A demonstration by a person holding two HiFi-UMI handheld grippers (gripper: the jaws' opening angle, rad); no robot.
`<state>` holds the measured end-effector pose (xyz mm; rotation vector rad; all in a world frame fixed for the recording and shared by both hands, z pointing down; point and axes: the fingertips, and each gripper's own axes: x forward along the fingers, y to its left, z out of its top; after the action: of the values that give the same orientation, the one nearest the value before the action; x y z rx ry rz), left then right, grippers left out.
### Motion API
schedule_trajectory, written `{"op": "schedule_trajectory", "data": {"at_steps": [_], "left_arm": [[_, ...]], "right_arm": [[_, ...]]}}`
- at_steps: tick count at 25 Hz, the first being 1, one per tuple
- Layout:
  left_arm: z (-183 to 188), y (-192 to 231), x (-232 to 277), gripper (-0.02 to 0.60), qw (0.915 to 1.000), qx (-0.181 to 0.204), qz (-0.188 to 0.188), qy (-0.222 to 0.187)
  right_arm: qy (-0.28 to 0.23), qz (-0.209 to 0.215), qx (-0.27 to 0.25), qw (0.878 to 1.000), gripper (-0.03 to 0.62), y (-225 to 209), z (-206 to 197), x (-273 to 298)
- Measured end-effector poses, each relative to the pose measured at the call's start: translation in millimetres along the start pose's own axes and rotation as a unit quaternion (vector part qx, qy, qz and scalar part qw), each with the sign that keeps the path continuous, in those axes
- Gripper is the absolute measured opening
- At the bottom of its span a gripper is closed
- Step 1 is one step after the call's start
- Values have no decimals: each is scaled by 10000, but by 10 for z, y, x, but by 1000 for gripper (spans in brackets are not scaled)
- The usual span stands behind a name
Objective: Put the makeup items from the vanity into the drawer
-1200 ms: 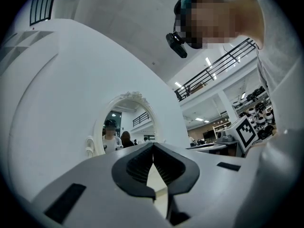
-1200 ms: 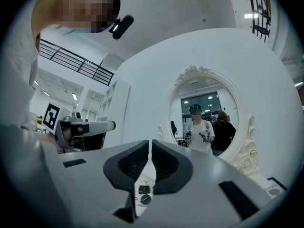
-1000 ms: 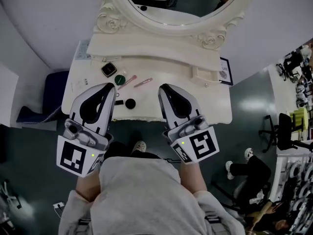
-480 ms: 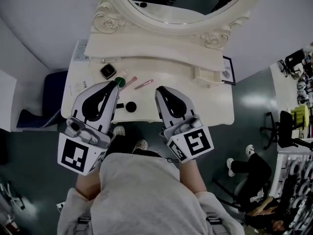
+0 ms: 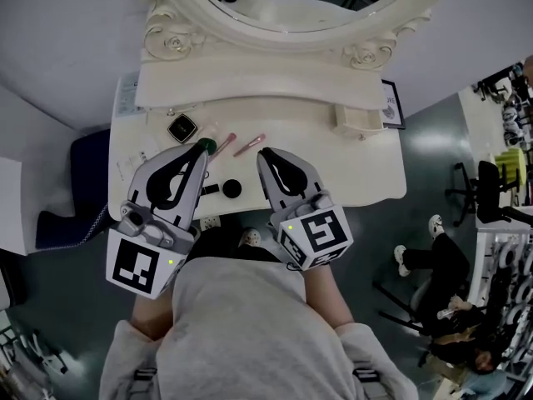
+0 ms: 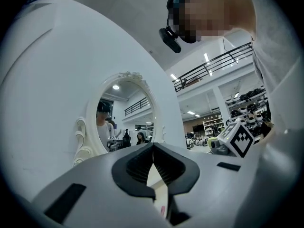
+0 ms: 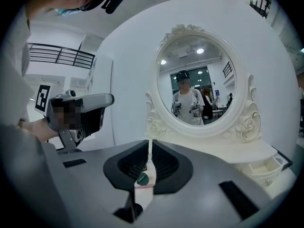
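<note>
Both the left hand-held gripper [image 5: 200,151] and the right hand-held gripper [image 5: 264,155] are hovering closed and empty over the white ornate bench [image 5: 350,167]. The thin pink makeup sticks [image 5: 249,145] and the round black pot [image 5: 231,189] are lying there, ungrasped. The pick-up seems to be just beginning, and the next move calls for opening the jaws over one item.

I see the desk [image 5: 358,169] smooth, cream-painted, faintly glossy; mirror glass [image 5: 316,2] shiny. Left tongs [image 5: 201,151] and right tongs [image 5: 263,153] look matt grey plastic, ribbed inside.
</note>
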<state>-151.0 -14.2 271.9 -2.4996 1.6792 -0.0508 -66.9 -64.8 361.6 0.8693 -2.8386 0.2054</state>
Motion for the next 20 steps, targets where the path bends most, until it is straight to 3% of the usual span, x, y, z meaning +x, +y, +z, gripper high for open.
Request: {"op": "schedule_trajectory", "data": {"at_steps": [14, 20], "left_arm": [[-510, 205, 165, 15, 9964, -369, -688, 325], [-667, 224, 221, 15, 9935, -506, -917, 455]], "right_arm": [[1559, -348, 447, 9861, 34, 109, -1045, 325], [2046, -285, 634, 9764, 35, 240, -1425, 342]]}}
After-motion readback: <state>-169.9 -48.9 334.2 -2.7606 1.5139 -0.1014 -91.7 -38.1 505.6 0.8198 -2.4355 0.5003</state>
